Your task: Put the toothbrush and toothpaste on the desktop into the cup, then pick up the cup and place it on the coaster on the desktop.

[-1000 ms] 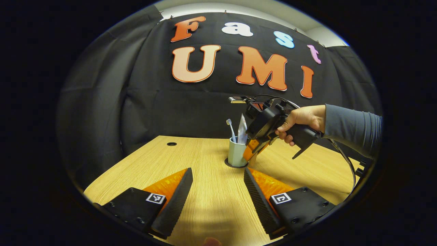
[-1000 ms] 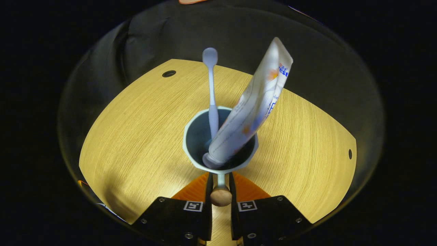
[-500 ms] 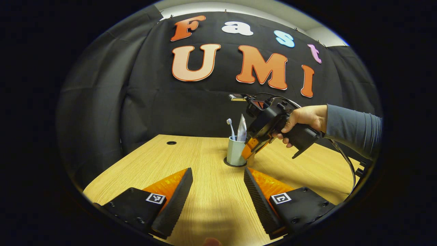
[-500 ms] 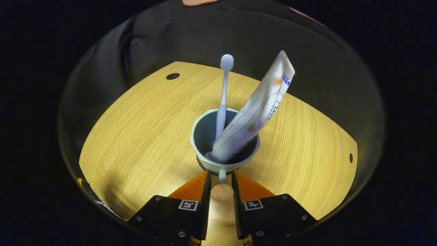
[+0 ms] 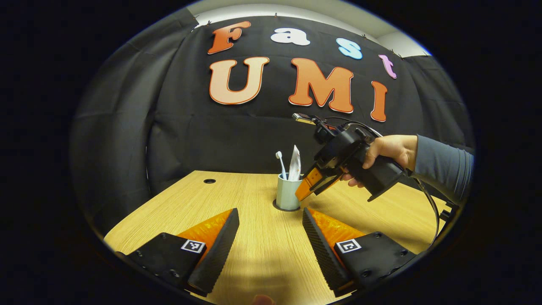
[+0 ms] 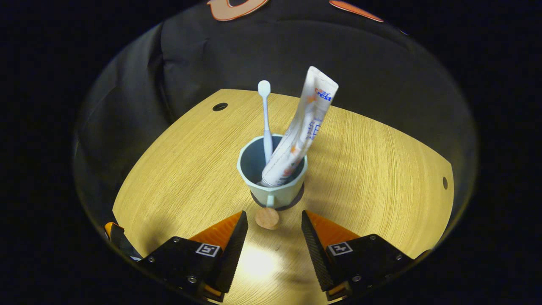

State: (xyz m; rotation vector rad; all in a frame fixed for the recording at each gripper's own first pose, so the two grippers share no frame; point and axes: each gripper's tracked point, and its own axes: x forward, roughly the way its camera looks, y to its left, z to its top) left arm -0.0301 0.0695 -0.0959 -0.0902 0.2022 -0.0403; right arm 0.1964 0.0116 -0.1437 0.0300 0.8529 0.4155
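Note:
A pale green cup (image 6: 273, 186) stands on a dark round coaster (image 6: 298, 199) in the middle of the wooden desktop (image 6: 169, 178). A white toothbrush (image 6: 266, 123) and a toothpaste tube (image 6: 302, 127) lean upright inside it. The cup's handle ends in a round wooden knob (image 6: 267, 217), which faces my right gripper (image 6: 271, 235). That gripper is open, just short of the knob and touching nothing. In the left gripper view the cup (image 5: 287, 192) sits farther off, with the right gripper (image 5: 315, 186) beside it, held by a hand (image 5: 391, 148). My left gripper (image 5: 271, 237) is open and empty above the near desktop.
The desktop has cable holes at its far left (image 6: 219, 106) and at its right edge (image 6: 444, 182). Black cloth walls close off the back and sides. Bare wood lies all around the cup.
My right gripper has opened, let go of the cup's handle and drawn back. The cup now stands on the coaster. The left gripper has barely moved.

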